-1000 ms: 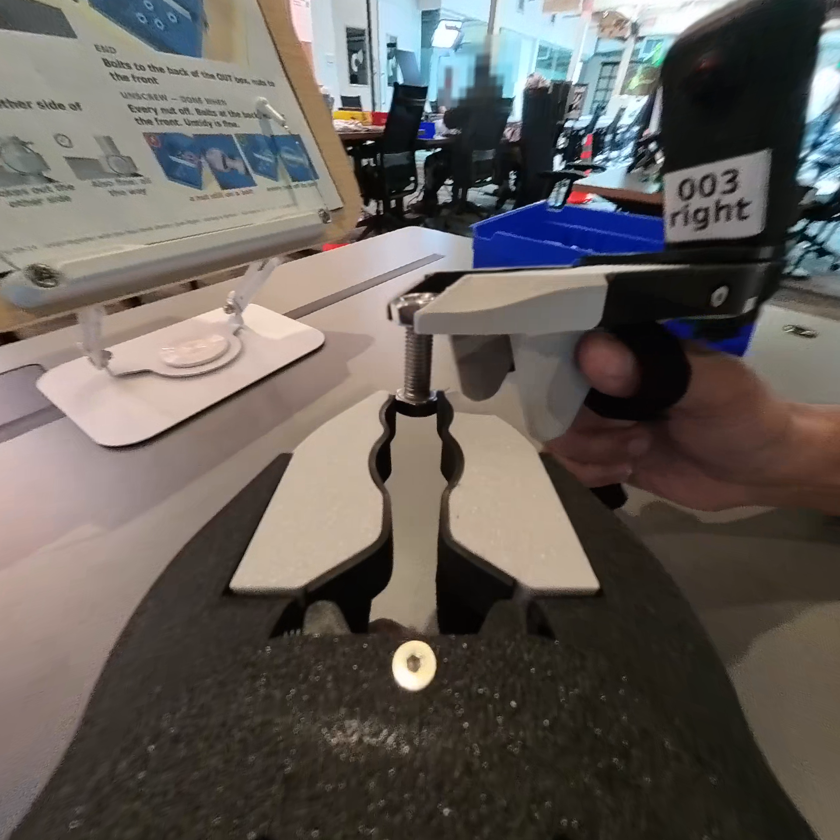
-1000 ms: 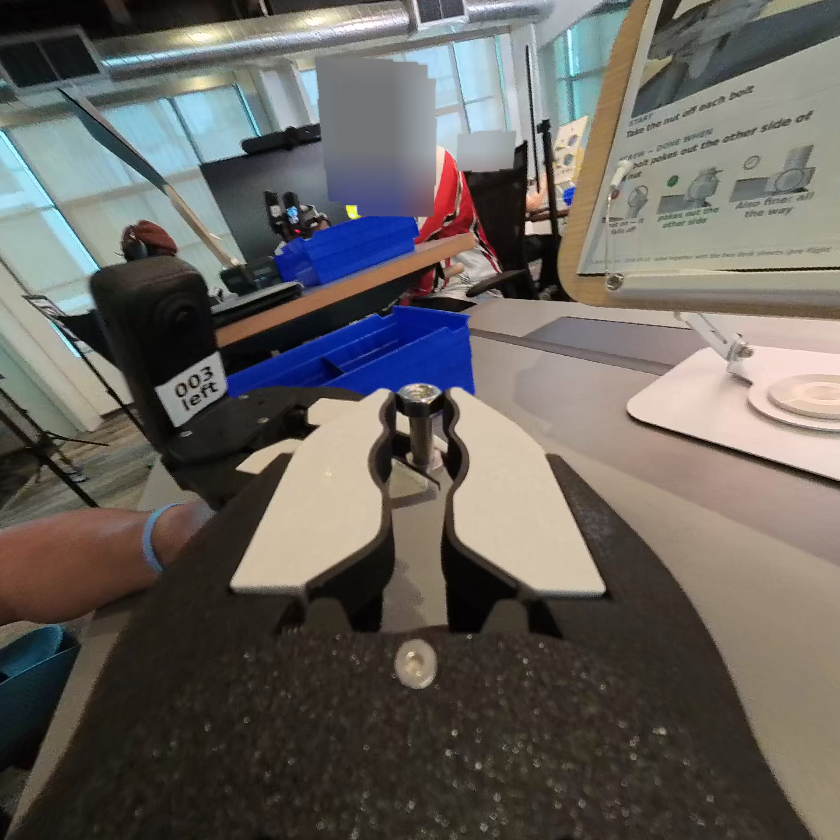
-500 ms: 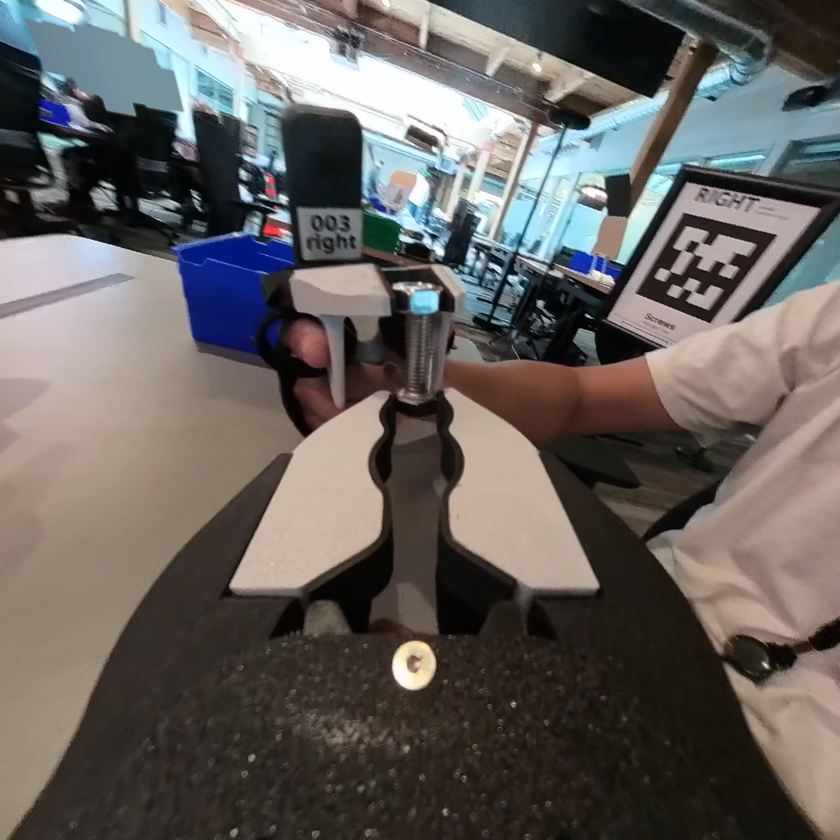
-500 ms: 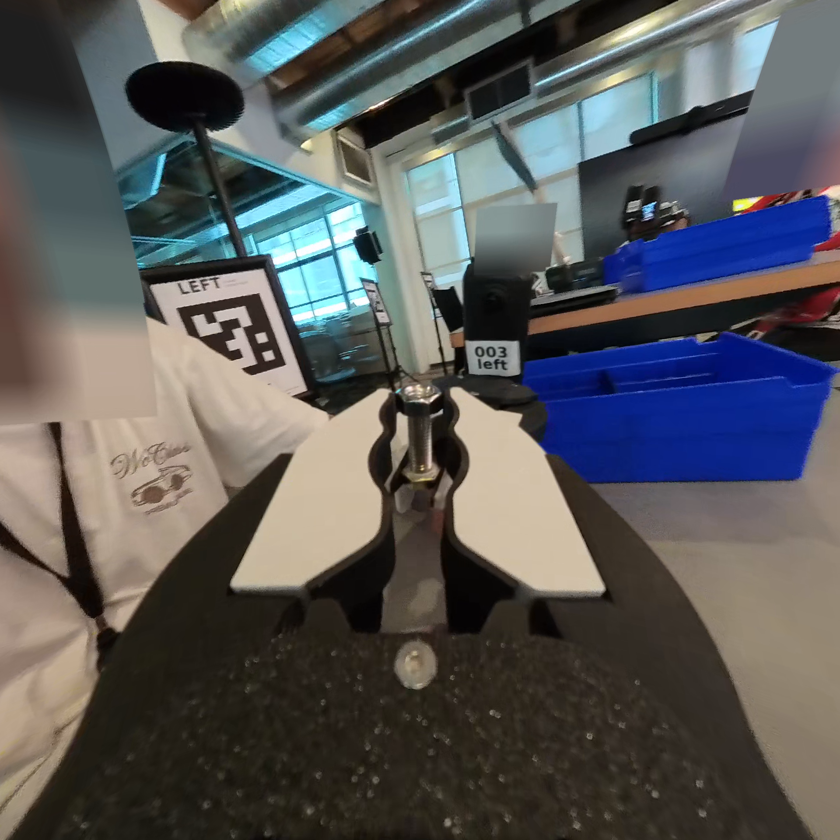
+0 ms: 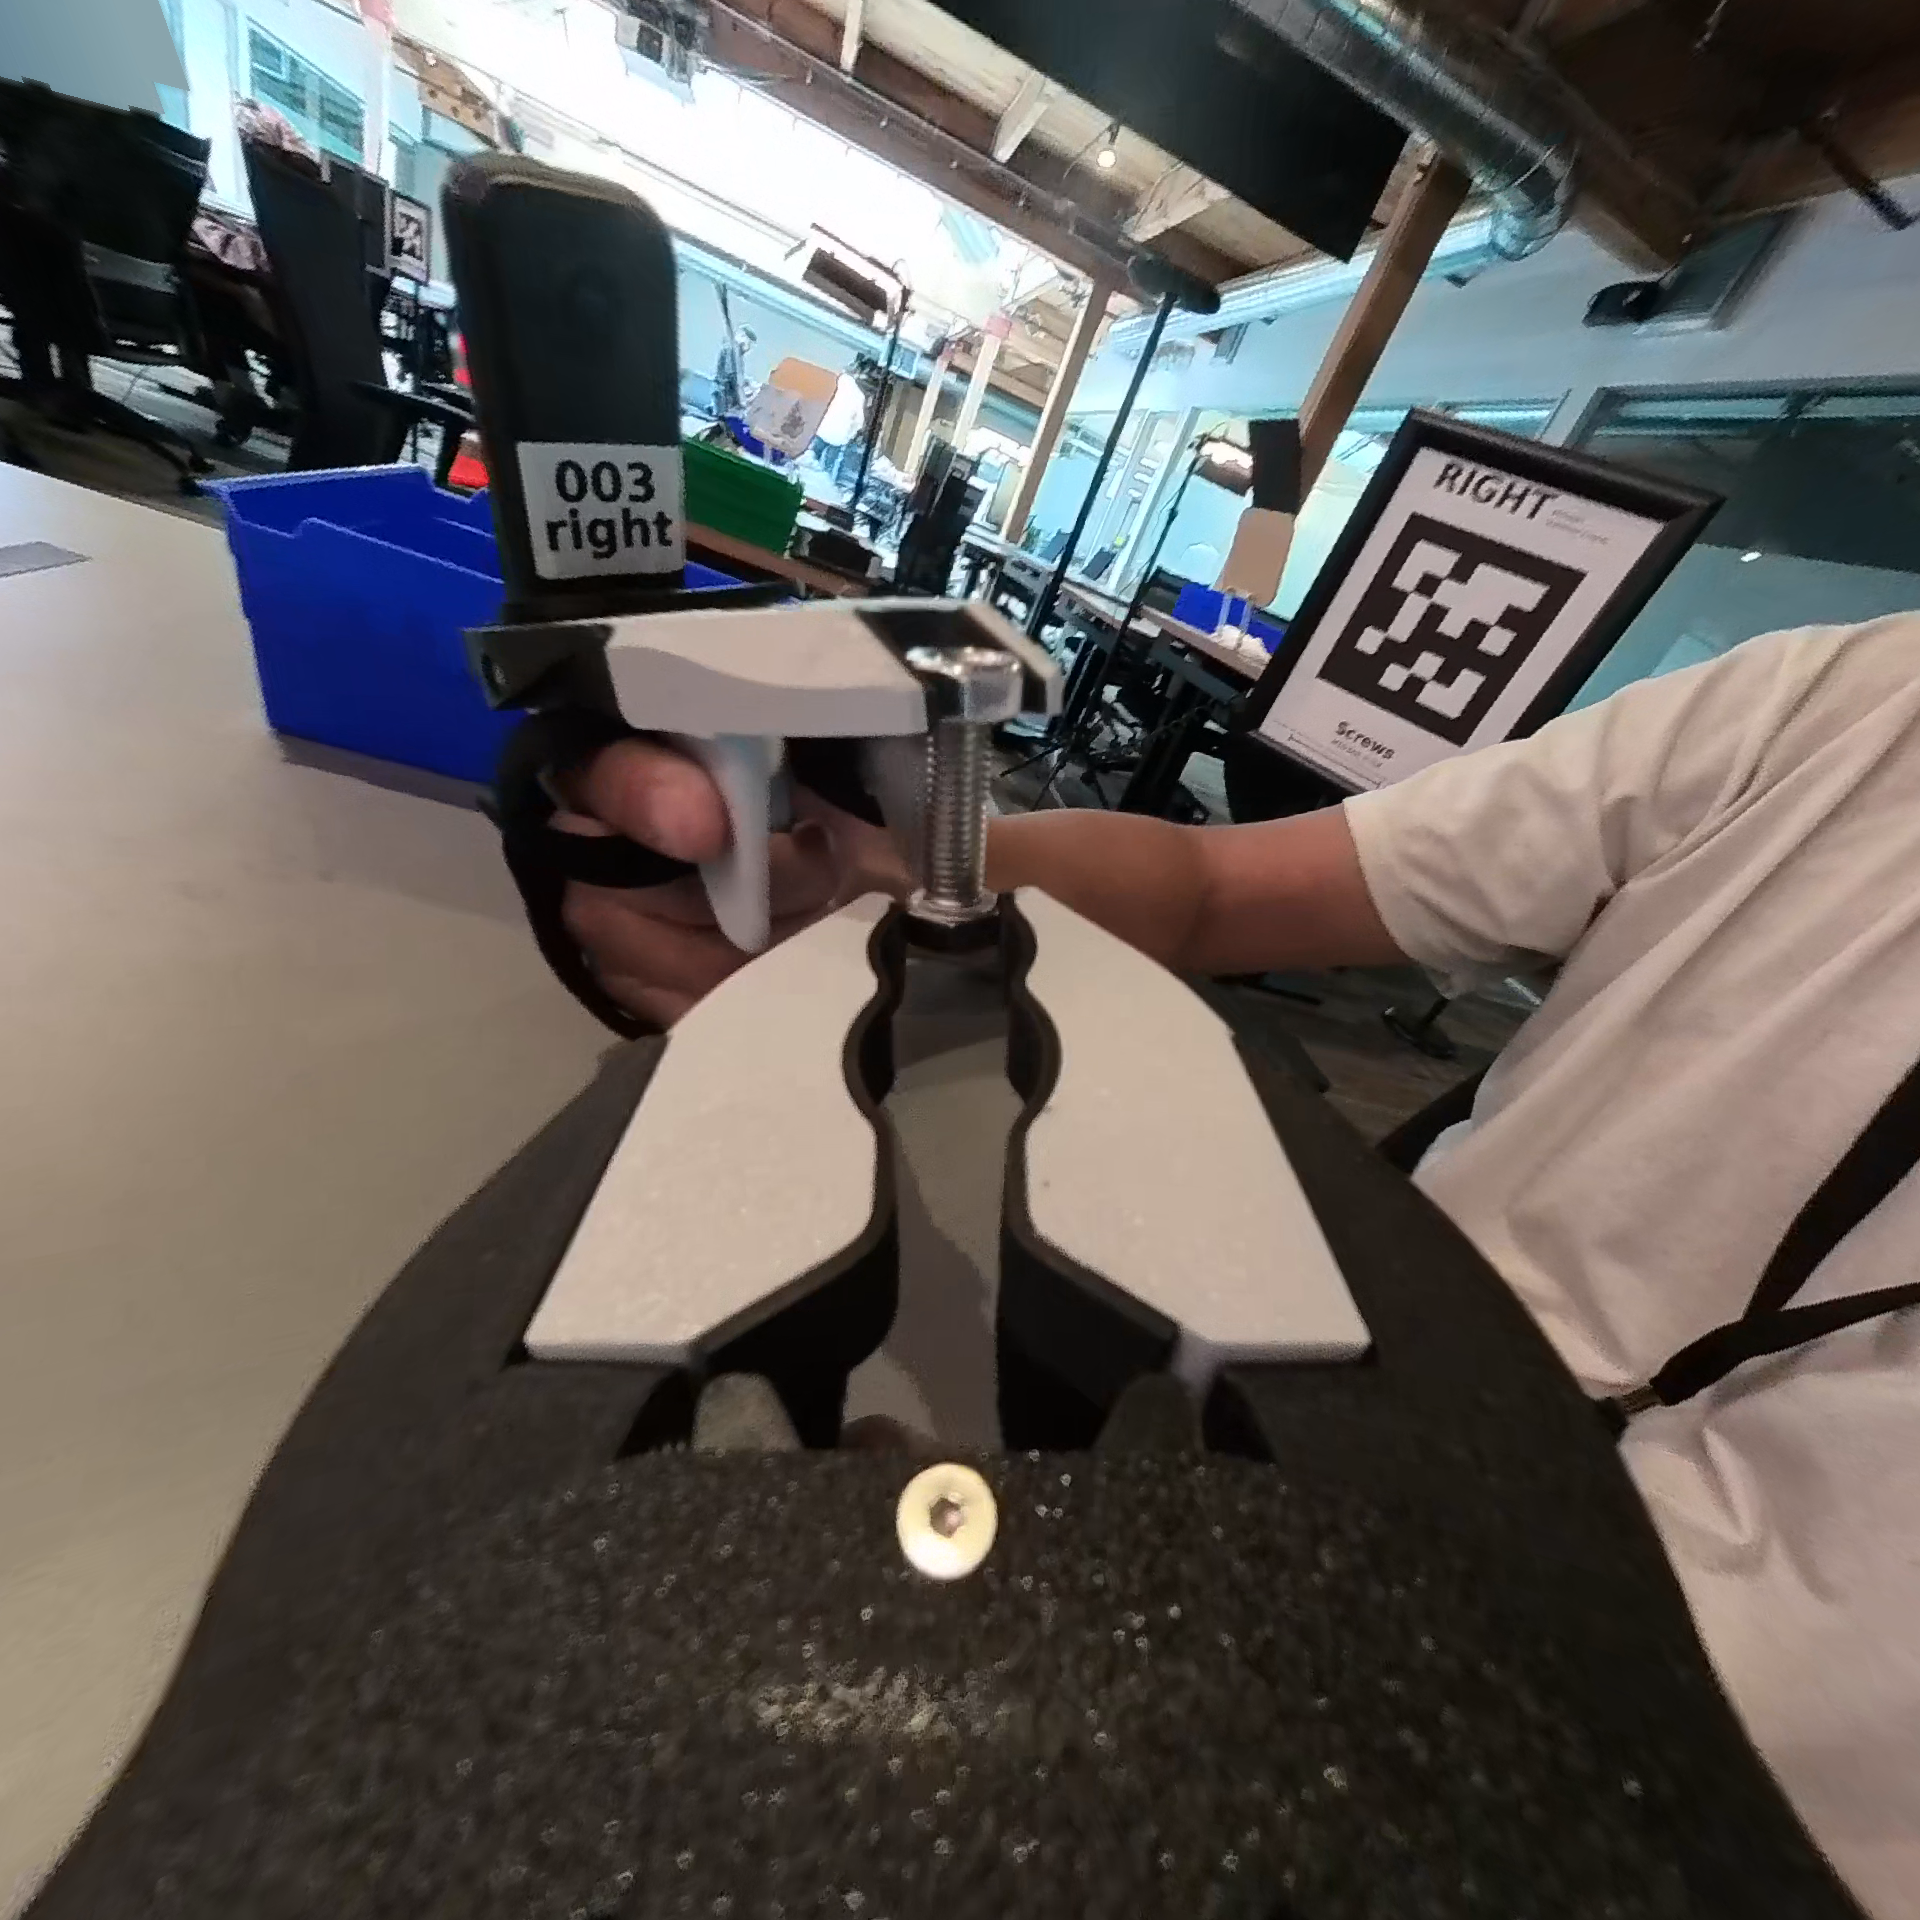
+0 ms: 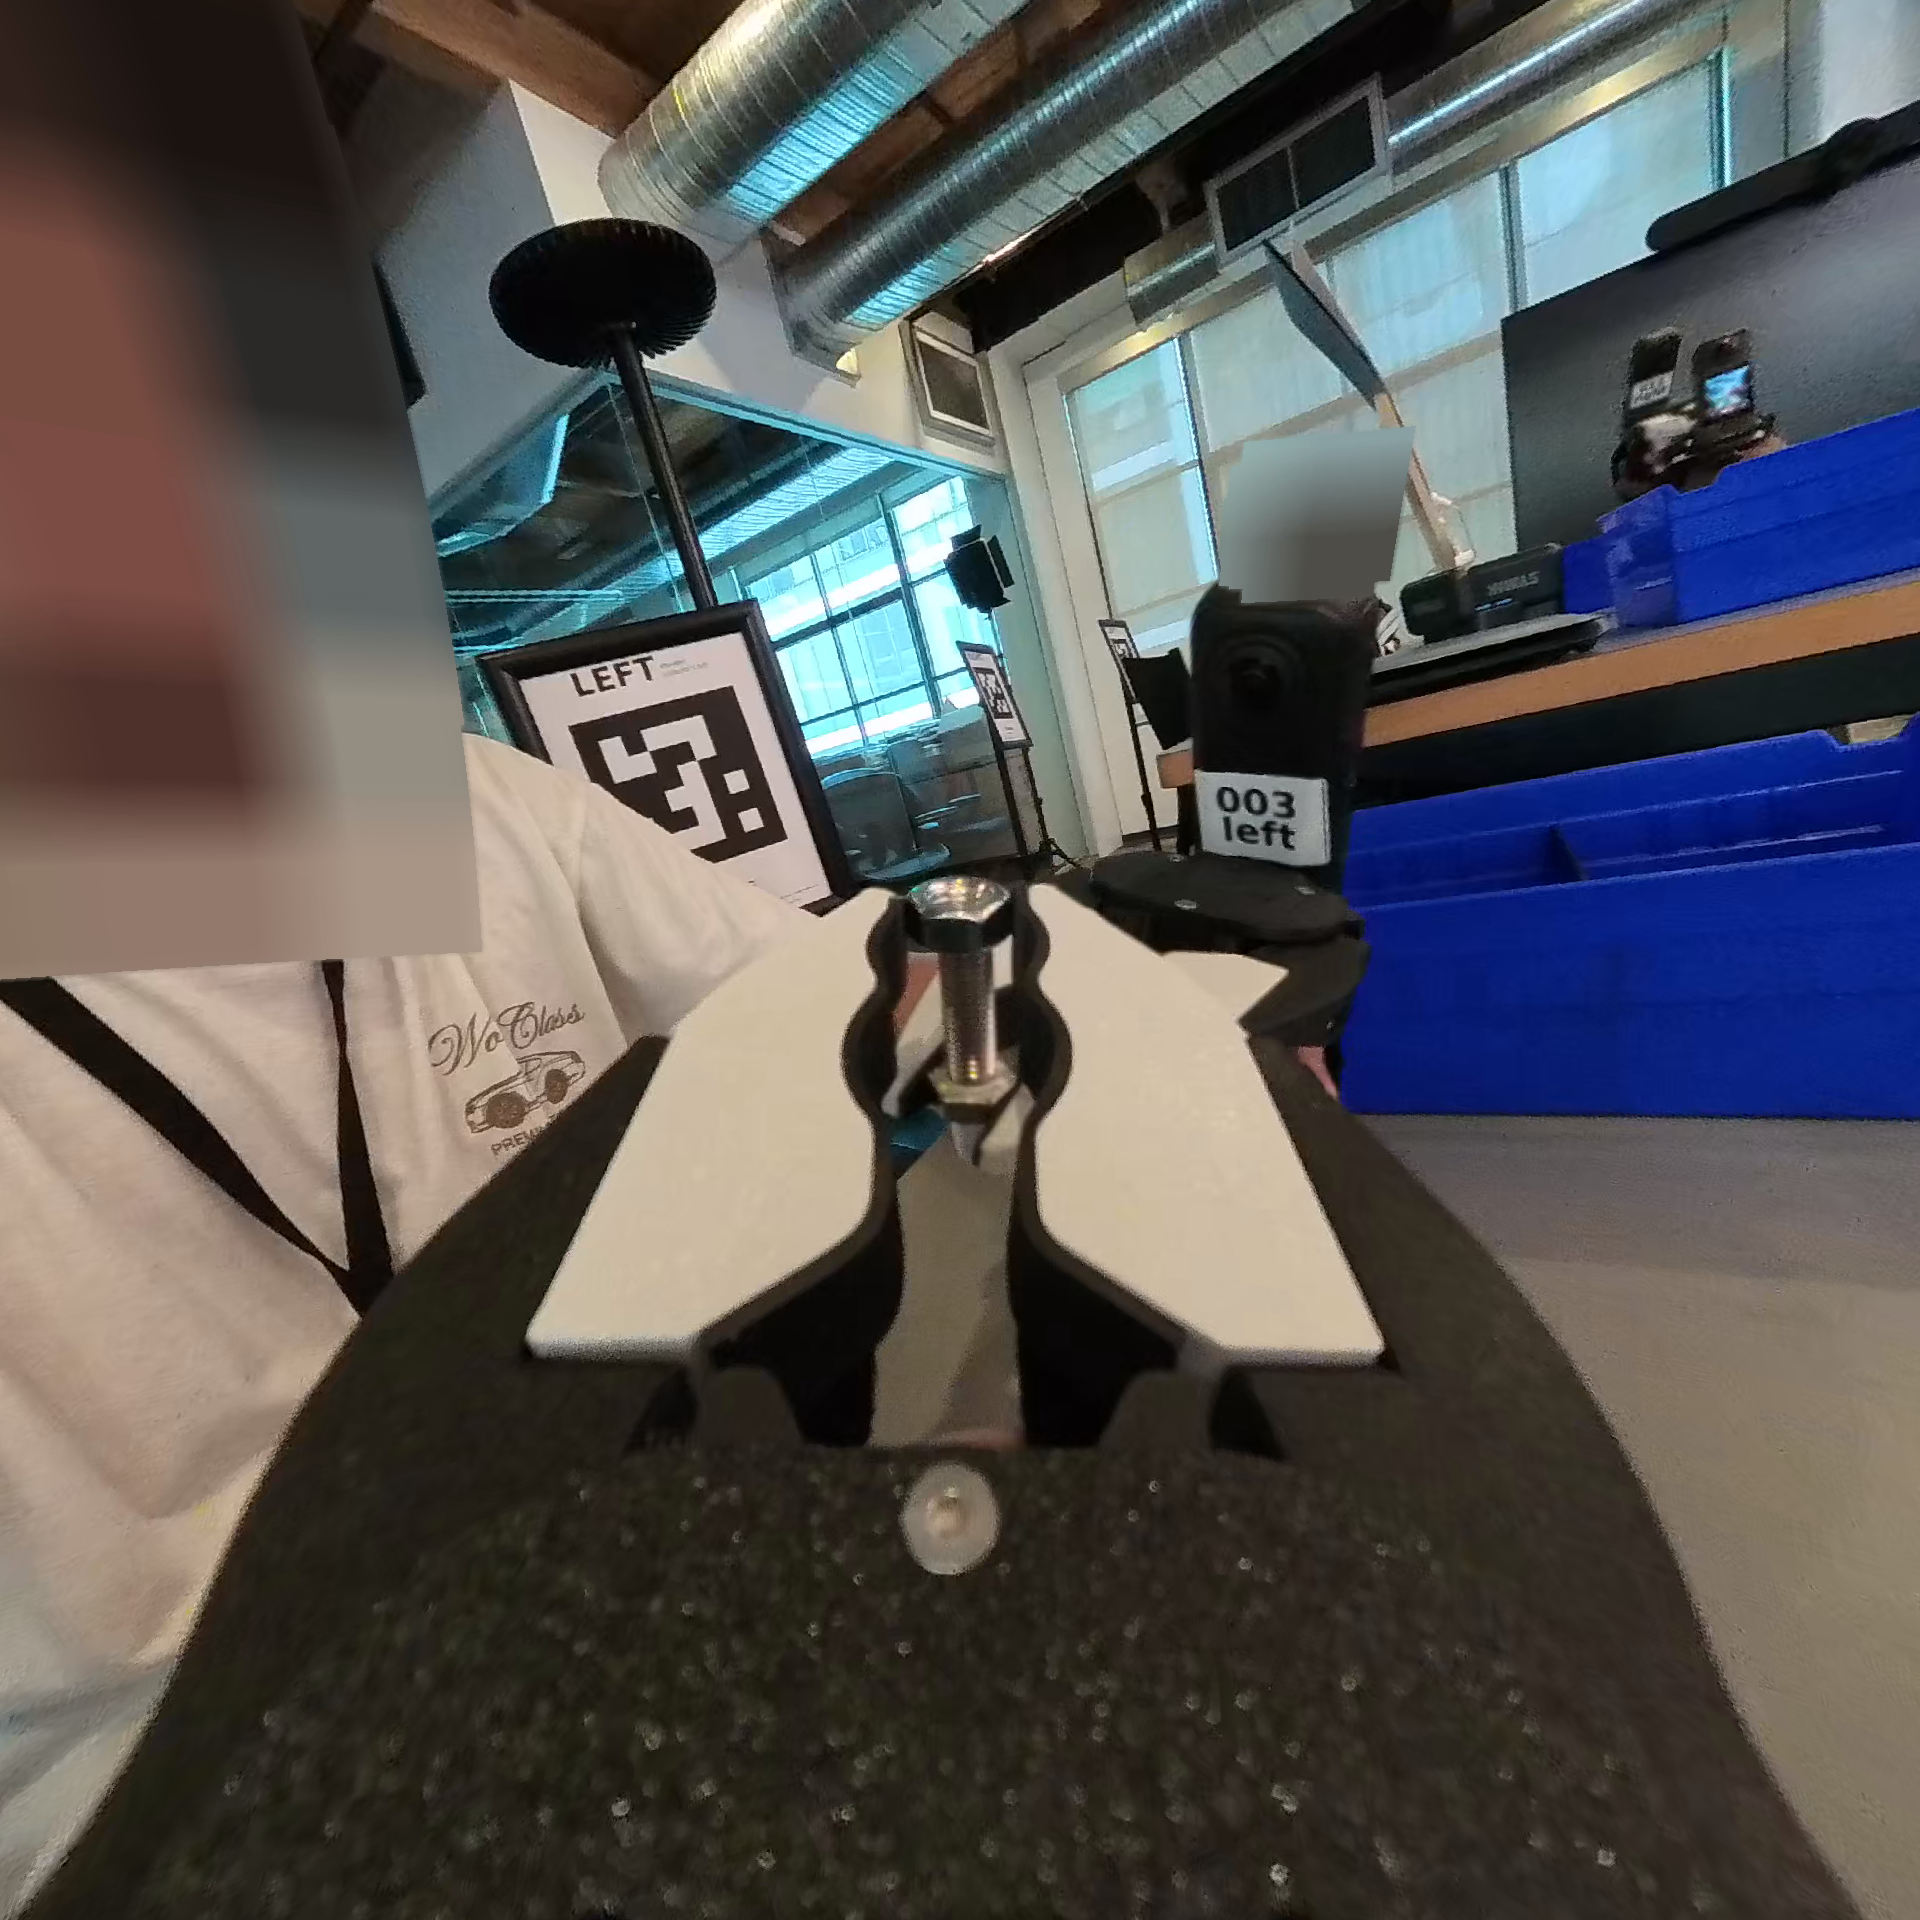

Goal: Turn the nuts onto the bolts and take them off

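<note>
A steel bolt (image 5: 958, 800) stands upright in the air between my two grippers. My left gripper (image 5: 951, 935) is shut on the nut (image 5: 948, 914) at the lower end of the thread. My right gripper (image 6: 954, 920) is shut on the bolt's hex head (image 6: 954, 904). In the left wrist view the right gripper (image 5: 977, 681) shows from the side, held by a hand. In the right wrist view the shaft (image 6: 966, 1023) runs down to the nut (image 6: 971, 1089), held by the left gripper's white fingertips (image 6: 1000, 1135).
A grey table (image 5: 208, 987) lies to the left, with a blue bin (image 5: 353, 613) on it; the bin also shows in the right wrist view (image 6: 1662, 966). The person's white shirt (image 5: 1662, 1039) is close on the right. A framed marker sign (image 5: 1455, 603) stands behind. One gripper's finger ends stand about 4 cm off the other's.
Both grippers swung round with the bolt between them, from facing the instruction stand to facing the person. The right gripper has turned about the bolt's axis relative to the left.
</note>
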Motion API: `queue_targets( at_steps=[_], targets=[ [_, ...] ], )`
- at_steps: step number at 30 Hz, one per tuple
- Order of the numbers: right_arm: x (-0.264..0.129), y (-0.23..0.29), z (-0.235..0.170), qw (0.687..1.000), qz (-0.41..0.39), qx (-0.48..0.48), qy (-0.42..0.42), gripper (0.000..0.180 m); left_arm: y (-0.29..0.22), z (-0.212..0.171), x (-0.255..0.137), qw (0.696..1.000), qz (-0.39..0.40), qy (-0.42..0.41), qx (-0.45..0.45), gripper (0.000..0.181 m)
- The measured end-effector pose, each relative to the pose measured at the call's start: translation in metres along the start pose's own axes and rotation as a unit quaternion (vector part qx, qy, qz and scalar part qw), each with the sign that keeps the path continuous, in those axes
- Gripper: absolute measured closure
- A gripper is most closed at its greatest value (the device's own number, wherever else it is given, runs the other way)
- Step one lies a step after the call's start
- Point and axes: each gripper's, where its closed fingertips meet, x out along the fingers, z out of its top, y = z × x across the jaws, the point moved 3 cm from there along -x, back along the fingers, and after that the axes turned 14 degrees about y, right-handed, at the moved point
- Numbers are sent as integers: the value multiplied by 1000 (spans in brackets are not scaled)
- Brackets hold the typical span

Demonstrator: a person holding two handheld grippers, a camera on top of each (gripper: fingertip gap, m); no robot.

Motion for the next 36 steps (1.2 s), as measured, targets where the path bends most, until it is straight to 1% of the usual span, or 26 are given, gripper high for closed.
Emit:
queue_targets(
  at_steps=[4, 8, 12, 14, 18, 24, 30, 33, 36],
  targets=[
    [3, 0, -2, 1000, 10, 1, -3, 161, -3, 1, 0, 1000, -21, -9, -8, 164],
    [3, 1, -1, 999, 30, 6, -26, 161, -5, 3, -1, 999, -35, -18, -12, 164],
    [3, -4, -2, 999, 24, 17, -35, 161, -1, 3, -3, 1000, -6, -13, -5, 164],
    [1, -10, -2, 999, -6, 12, -30, 161, 5, 2, -5, 1000, 15, -13, -8, 164],
    [-5, -24, -5, 996, -94, -2, -9, 161, 21, -1, -10, 997, 75, -6, -11, 164],
    [-16, -46, -8, 972, -233, -14, 3, 161, 47, -4, -18, 983, 183, -6, -14, 164],
    [-17, -56, -9, 959, -283, 6, -26, 160, 58, -5, -21, 964, 265, -4, 7, 164],
    [-18, -58, -9, 952, -305, 4, -41, 161, 60, -4, -22, 963, 270, -11, -2, 164],
    [-17, -60, -9, 942, -333, -3, -34, 161, 62, -5, -23, 964, 264, -11, -11, 164]
  ],
)
